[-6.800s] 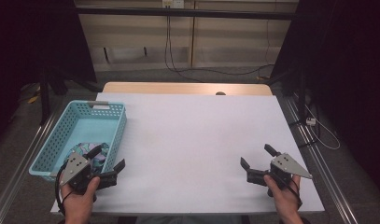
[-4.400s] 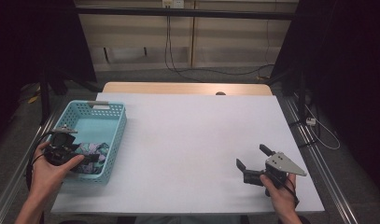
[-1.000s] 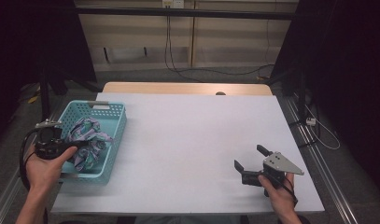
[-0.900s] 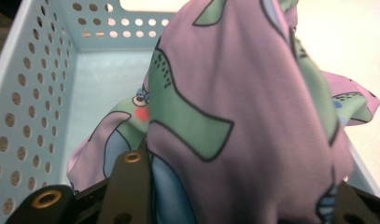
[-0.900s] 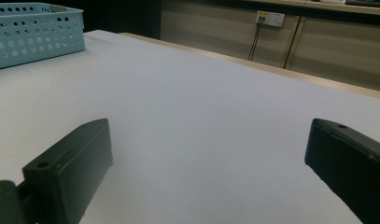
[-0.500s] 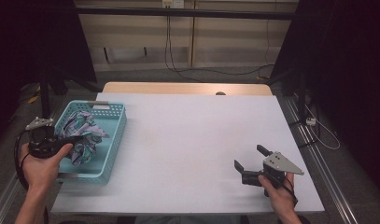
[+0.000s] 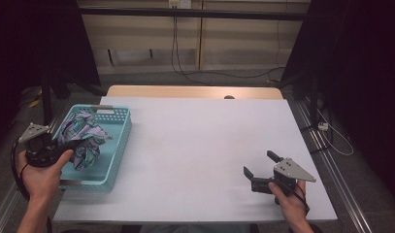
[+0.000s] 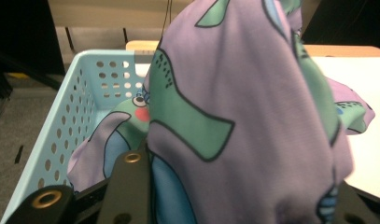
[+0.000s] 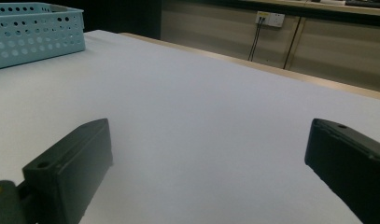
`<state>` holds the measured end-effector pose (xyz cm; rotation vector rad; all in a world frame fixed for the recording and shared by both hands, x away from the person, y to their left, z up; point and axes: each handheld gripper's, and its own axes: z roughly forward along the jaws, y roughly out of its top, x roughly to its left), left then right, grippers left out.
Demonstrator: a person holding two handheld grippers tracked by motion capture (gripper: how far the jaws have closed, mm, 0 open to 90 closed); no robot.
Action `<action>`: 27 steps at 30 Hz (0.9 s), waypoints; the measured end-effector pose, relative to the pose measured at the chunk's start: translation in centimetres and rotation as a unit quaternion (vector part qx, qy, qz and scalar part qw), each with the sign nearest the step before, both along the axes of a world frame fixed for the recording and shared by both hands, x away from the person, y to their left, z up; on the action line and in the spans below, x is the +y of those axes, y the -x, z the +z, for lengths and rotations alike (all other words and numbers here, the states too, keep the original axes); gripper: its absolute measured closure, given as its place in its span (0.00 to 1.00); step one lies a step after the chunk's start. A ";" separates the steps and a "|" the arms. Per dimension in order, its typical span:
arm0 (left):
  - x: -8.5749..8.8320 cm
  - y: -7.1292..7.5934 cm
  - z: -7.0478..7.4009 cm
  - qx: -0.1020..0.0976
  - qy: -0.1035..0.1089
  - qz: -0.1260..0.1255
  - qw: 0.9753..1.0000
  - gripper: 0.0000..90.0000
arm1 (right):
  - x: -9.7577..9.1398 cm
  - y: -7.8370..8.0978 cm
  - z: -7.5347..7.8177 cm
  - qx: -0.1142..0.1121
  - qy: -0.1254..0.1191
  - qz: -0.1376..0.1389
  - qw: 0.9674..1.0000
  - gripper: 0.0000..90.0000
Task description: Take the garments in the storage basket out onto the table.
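My left gripper pinches a bunched patterned cloth, purple with green and blue shapes, lifted partly above the teal basket at the table's left edge. Cloth drapes over both jaws. My right gripper rests low on the white table, well apart, jaws spread with nothing between.

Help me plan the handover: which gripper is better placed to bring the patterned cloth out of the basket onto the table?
Left. The left gripper is shut on the patterned cloth above the basket. The right gripper is open, low over the far side of the table.
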<state>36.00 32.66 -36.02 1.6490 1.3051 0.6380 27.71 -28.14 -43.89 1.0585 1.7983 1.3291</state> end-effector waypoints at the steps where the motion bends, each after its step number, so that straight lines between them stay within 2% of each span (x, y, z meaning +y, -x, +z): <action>1: 0.0 0.1 0.1 -0.007 0.000 0.000 1.000 0.65 | 0.0 0.0 0.0 0.000 -0.001 0.000 1.000 0.00; 3: -0.1 0.5 0.3 -0.014 -0.001 0.002 1.000 0.65 | 0.0 0.0 0.0 -0.001 -0.001 -0.001 1.000 0.00; 5: -0.1 0.9 0.5 -0.029 -0.001 0.009 1.000 0.65 | 0.0 0.0 0.0 0.000 -0.001 -0.001 1.000 0.00; 17: -0.9 2.6 2.1 -0.088 0.006 -0.007 0.996 0.65 | 0.1 -0.1 0.0 -0.001 0.000 0.002 1.000 0.00; 22: -1.7 3.0 2.8 -0.104 0.004 -0.020 0.994 0.65 | 0.1 -0.1 0.0 -0.001 -0.001 0.003 1.000 0.00; 27: -2.5 3.1 3.6 -0.118 0.019 -0.041 0.992 0.65 | 0.1 -0.1 0.0 -0.001 -0.001 0.003 1.000 0.00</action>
